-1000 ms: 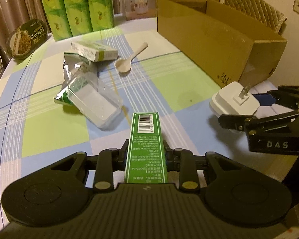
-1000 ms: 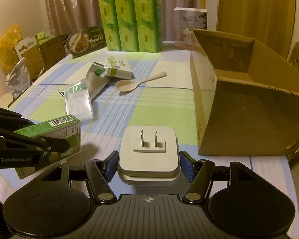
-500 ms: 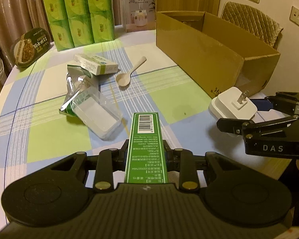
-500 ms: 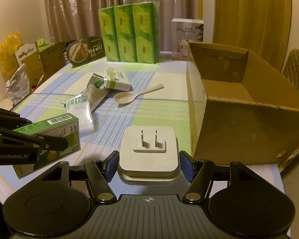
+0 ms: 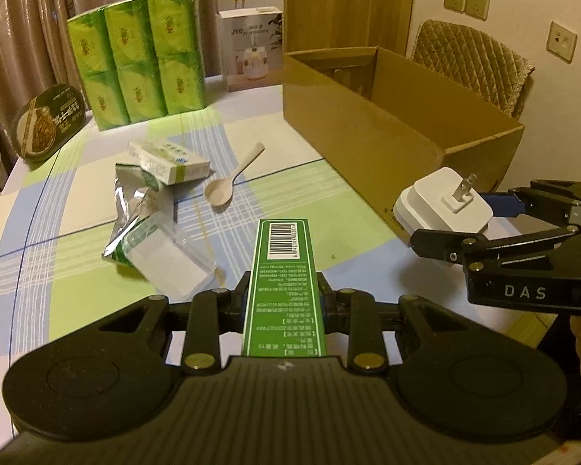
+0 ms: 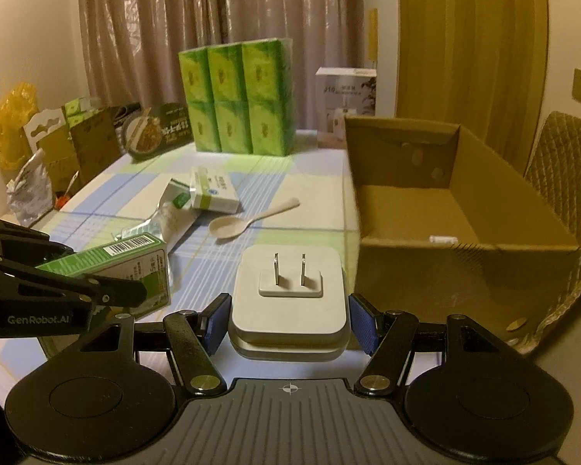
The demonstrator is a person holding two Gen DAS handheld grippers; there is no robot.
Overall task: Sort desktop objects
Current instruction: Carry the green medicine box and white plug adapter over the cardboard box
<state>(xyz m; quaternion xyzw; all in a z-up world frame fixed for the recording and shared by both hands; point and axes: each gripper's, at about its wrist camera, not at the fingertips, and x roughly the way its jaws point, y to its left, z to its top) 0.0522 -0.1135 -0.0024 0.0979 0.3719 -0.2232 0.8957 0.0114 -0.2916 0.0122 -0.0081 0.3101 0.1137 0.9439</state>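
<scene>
My left gripper (image 5: 284, 302) is shut on a long green box (image 5: 284, 271) with a barcode, held above the table; it also shows in the right wrist view (image 6: 116, 267). My right gripper (image 6: 288, 319) is shut on a white plug adapter (image 6: 289, 290), prongs up, held in the air next to the near end of the open cardboard box (image 6: 461, 248). The adapter also shows in the left wrist view (image 5: 443, 203). On the checked tablecloth lie a wooden spoon (image 5: 232, 178), a small white-green carton (image 5: 170, 157), a foil pouch (image 5: 135, 201) and a clear plastic tray (image 5: 170, 259).
A stack of green tissue packs (image 5: 139, 73), a white appliance box (image 5: 251, 54) and an oval food package (image 5: 48, 122) stand at the table's far side. A quilted chair (image 5: 472, 62) is behind the cardboard box. Bags and cartons (image 6: 38, 155) sit left.
Both grippers have risen with their loads; the views now look down from higher. The adapter has come closer to the cardboard box's near wall, and the box's inside shows.
</scene>
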